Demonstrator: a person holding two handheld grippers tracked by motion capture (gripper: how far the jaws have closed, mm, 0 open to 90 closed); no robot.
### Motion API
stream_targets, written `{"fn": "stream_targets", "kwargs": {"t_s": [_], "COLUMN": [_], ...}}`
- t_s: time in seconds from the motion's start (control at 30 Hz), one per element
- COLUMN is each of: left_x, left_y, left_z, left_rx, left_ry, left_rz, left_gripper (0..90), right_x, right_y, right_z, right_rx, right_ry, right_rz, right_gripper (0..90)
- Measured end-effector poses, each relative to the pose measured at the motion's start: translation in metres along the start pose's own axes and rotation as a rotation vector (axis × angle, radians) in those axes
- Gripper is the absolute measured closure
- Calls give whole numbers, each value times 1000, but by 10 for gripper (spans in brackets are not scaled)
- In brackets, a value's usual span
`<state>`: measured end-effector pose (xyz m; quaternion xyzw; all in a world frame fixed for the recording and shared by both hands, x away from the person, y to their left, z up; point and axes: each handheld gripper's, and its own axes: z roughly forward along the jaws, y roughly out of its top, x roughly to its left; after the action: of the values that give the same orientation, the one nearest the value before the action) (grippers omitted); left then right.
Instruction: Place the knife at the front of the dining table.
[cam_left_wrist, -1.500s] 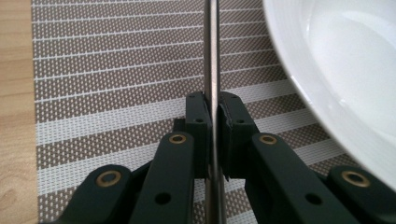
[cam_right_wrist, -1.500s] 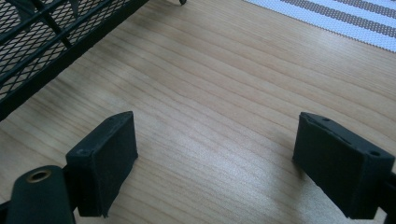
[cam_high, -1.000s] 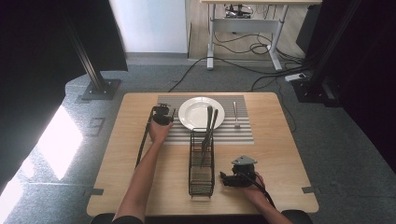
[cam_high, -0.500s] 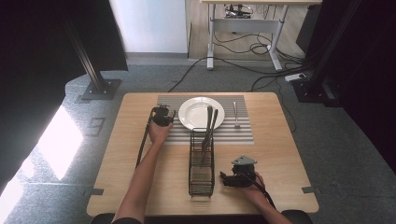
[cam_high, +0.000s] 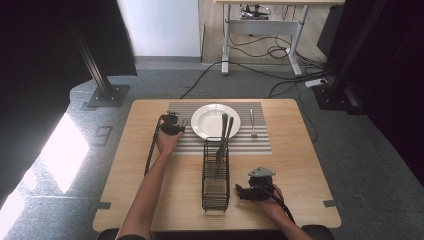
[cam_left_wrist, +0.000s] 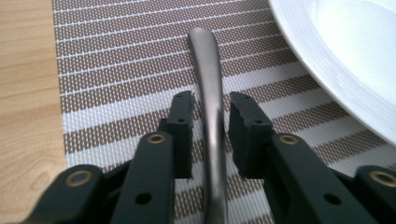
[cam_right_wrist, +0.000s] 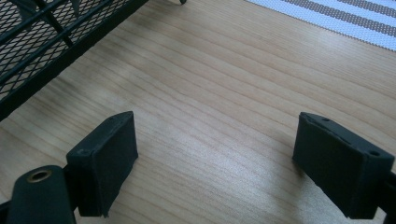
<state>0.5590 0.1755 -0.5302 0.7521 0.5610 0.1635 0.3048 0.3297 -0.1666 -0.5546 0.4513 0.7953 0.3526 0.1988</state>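
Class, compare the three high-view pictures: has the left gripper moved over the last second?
No. The left gripper keeps its place at the left rim of the white plate, over the striped placemat.

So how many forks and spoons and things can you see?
4: two stand in the basket, one lies on the mat right of the plate, one between the left gripper jaws. More may hide.
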Motion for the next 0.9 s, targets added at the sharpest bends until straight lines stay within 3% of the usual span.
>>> {"fn": "stream_targets", "kwargs": {"t_s": [0.07,0.17,0.33,0.53,0.63,0.7,0.8,0.9], "left_x": [-1,-2,-3,-4,-5,-3,4,7], "left_y": [-2,-8,-16,-18,-16,-13,-10,-1], "left_z": [-5,-13,-17,-15,-12,-8,-3,3], "left_rx": [5,1,33,38,22,10,-23,-17], "left_ry": [7,-11,-14,10,52,55,36,50], "left_rz": [27,35,62,77,101,87,24,19], "left_gripper": [678,675,730,795,801,802,802,802], "right_x": [0,0,0,0,0,0,0,0], "right_y": [0,0,0,0,0,0,0,0], "right_z": [0,0,0,0,0,0,0,0], "right_rx": [0,0,0,-1,0,0,0,1], "right_ry": [0,0,2,3,4,4,5,6], "right_rz": [0,0,-2,-3,-2,-2,-3,-3], "right_gripper": [137,137,137,137,137,136,136,135]}}
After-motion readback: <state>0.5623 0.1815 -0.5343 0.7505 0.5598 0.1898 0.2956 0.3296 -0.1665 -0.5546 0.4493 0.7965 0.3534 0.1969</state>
